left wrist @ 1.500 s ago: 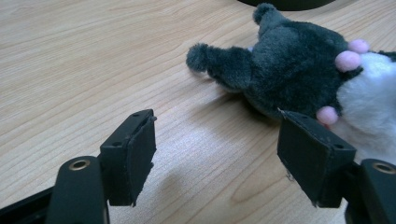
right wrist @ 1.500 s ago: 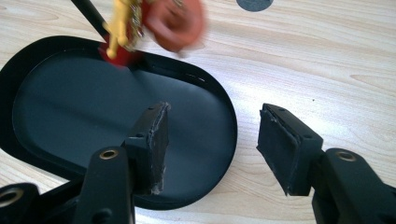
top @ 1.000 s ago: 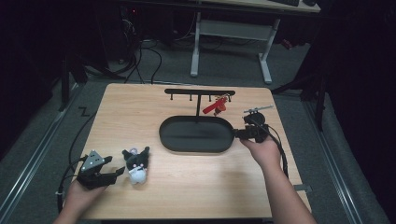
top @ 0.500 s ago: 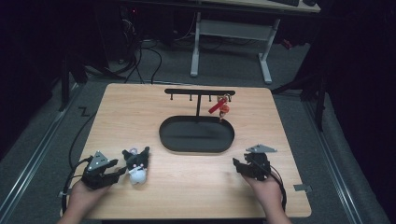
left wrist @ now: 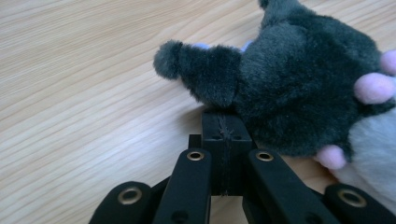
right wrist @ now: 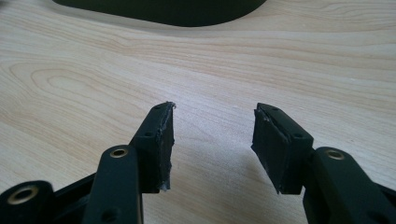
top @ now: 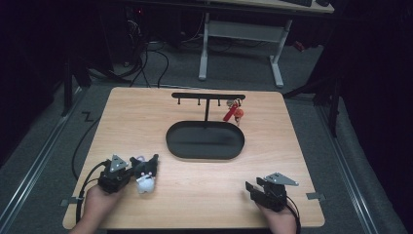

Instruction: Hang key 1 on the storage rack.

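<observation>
Left gripper (left wrist: 223,140) has its jaws pressed together, beside the plush toy (left wrist: 299,88); right gripper (right wrist: 212,144) jaws are spread over bare table (right wrist: 93,70). Open the left jaws before gripping the toy.

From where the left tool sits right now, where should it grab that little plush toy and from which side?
Take the plush toy by the thin dark limb sticking out toward the left tool. It is narrow enough for the jaws, unlike the round body. Come in low along the table from the person's side. The jaws are shut now, so open them first.
</observation>
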Demonstrator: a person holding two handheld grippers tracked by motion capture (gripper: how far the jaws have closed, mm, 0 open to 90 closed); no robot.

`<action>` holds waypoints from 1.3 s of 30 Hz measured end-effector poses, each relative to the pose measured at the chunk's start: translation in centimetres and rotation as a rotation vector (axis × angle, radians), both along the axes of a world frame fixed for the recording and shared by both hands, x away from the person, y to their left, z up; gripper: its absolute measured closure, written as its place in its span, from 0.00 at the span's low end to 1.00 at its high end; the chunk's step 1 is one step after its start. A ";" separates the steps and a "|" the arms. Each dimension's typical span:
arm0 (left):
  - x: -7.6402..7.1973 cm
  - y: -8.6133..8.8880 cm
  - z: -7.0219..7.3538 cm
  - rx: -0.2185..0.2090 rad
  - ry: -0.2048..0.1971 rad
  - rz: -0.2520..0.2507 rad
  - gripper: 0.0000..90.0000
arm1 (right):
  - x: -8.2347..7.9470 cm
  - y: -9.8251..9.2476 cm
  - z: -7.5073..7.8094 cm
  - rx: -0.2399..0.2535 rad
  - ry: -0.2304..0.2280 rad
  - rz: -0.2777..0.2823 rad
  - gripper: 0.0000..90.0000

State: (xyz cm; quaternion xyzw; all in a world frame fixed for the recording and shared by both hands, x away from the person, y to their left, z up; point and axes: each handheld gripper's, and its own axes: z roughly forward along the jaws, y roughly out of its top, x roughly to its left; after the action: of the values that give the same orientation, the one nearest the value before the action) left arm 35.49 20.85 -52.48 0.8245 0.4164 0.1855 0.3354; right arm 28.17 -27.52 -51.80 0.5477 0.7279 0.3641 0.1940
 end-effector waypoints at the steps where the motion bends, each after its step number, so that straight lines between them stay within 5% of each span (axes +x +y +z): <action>1: -0.1 -0.5 0.1 0.003 -0.004 -0.014 1.00 | 0.1 0.0 0.0 -0.001 0.000 0.005 0.54; 10: -1.9 -7.6 0.5 -0.030 0.007 -0.172 1.00 | -0.1 0.2 0.1 -0.008 -0.002 0.012 0.54; 13: -2.3 -9.2 0.1 -0.034 0.014 -0.189 0.99 | -0.1 0.2 -0.1 -0.010 0.004 0.017 0.54; 16: -2.4 -9.3 -0.1 -0.034 0.018 -0.176 0.96 | -0.1 0.2 -0.2 -0.007 0.011 0.019 0.54; 20: -3.5 -7.2 -0.1 -0.041 0.032 -0.141 0.95 | -0.2 0.1 -0.2 -0.001 0.013 0.020 0.54; 24: -5.2 -7.0 0.2 -0.049 0.031 -0.165 0.97 | -0.1 -0.1 -0.4 0.003 0.021 0.020 0.54; 29: -6.4 -9.4 0.6 -0.089 0.033 -0.236 0.99 | -0.1 0.0 -0.4 0.004 0.024 0.022 0.54; 39: -5.6 -16.2 0.2 -0.091 0.043 -0.337 0.99 | -0.1 -0.2 -0.4 0.008 0.025 0.019 0.54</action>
State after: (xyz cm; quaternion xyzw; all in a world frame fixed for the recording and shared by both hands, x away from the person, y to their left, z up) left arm 29.88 4.69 -52.27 0.8703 0.2871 0.0900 0.3899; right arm 28.07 -27.73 -52.16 0.5462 0.7339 0.3618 0.1793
